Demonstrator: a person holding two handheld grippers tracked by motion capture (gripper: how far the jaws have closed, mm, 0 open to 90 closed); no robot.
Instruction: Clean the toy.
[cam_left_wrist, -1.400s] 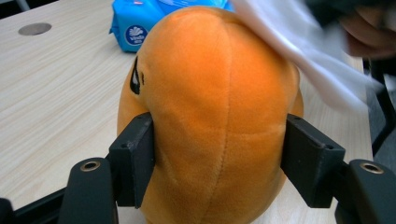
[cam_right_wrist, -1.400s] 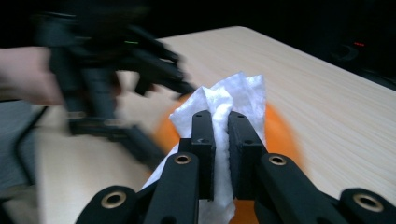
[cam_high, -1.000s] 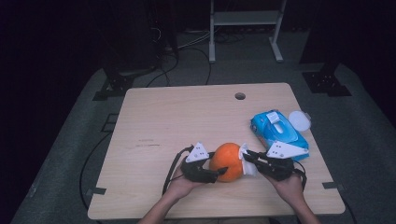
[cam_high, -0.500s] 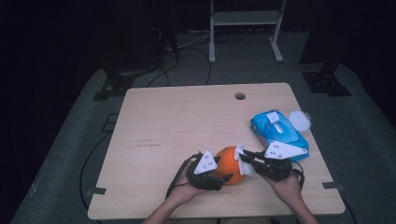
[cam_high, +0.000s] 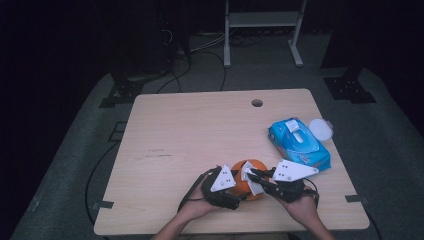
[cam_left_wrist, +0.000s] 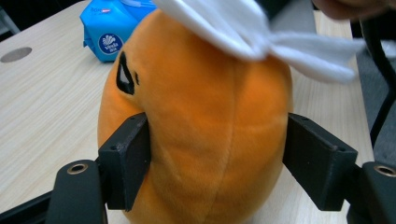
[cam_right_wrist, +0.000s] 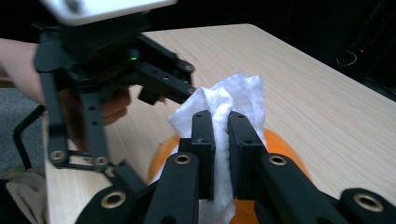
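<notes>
An orange plush toy (cam_left_wrist: 196, 126) (black eye marking showing) is sitting upright near the table's front edge — a crumpled white wipe (cam_right_wrist: 229, 107) is lying across its top.

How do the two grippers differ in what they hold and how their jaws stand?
The left gripper has its jaws wide apart around the orange plush; the right gripper is clamped nearly shut on a white wipe. The left steadies the plush from the sides, the right presses the wipe onto its top. Both work on the plush.

The left gripper (cam_left_wrist: 215, 172) has its 2 black jaws on either side of an orange plush toy (cam_left_wrist: 196, 121), the left pad touching and the right just clear, having just been opening. A white wipe (cam_left_wrist: 261, 32) drapes over the toy's top; a blue wipes pack (cam_left_wrist: 109, 25) lies behind on the wooden table (cam_left_wrist: 42, 107).
</notes>
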